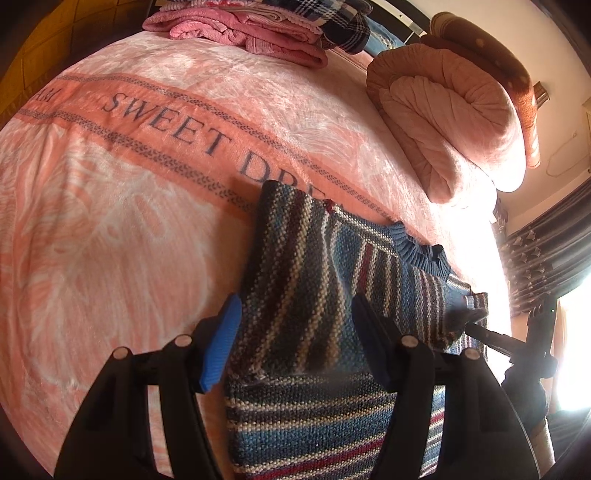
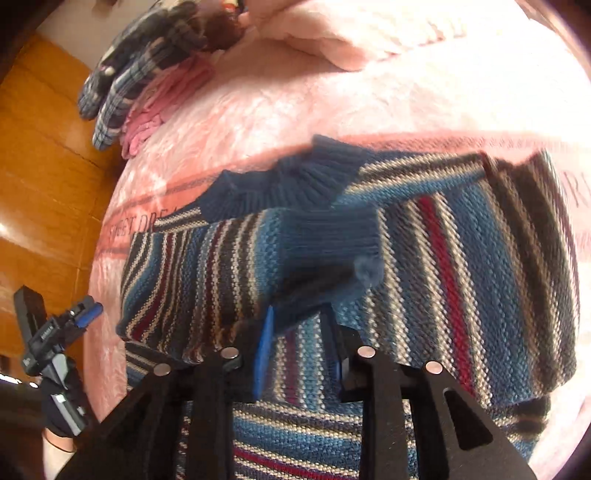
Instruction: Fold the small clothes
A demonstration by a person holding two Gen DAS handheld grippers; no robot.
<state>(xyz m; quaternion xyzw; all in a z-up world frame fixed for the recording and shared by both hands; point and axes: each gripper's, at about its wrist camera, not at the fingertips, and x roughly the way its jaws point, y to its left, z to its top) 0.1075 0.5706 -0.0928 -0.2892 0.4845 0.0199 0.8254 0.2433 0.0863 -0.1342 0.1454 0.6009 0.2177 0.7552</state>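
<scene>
One striped knit sweater (image 1: 306, 295), blue, cream, dark and red bands, ribbed blue collar (image 2: 295, 184); lies partly folded on a pink fleece blanket (image 1: 129, 184) lettered "SWEET DRE…", spread over a bed.

Left gripper (image 1: 295, 332): jaws spread wide, blue-padded fingers (image 1: 221, 343) either side of a folded sweater panel, nothing pinched.

Right gripper (image 2: 299, 343): jaws part-way together, a fold of the blue knit lying between them; whether they actually pinch it cannot be told. In the left view its tip sits at the sweater's far shoulder.

Also on bed: stack of folded pink garments (image 1: 236, 29), dark plaid cloth (image 1: 343, 26) beside it, rolled pink quilt (image 1: 450, 125). Wooden floor (image 2: 44, 147) alongside.
</scene>
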